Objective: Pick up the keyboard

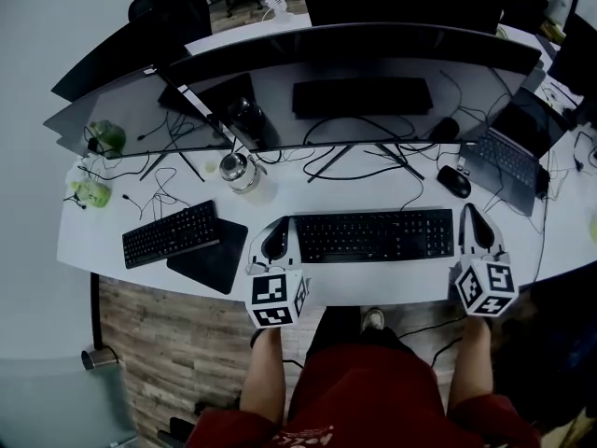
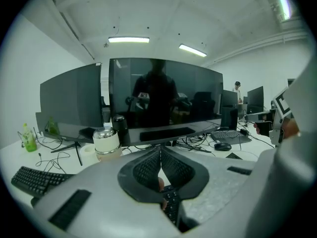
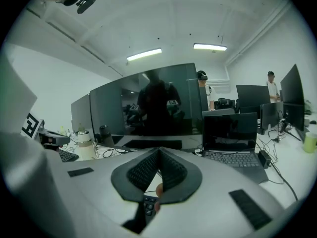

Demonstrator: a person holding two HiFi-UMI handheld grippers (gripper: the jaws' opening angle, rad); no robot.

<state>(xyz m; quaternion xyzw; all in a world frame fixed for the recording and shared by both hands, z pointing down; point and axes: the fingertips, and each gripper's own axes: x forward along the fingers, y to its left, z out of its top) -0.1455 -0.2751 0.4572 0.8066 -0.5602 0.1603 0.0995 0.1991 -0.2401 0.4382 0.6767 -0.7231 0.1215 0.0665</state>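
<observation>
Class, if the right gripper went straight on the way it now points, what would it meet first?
Most likely the black mouse, just beyond the tips of the right gripper, though the gripper's height above the desk is unclear.

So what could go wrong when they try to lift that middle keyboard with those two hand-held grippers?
1. The left hand-held gripper and right hand-held gripper are both shut at the ends of the keyboard. If it is only pinched between them, it might slip and drop off the table, whose front edge is close.
2. Loose cables lie just behind it. One could snag and drag the mouse.
</observation>
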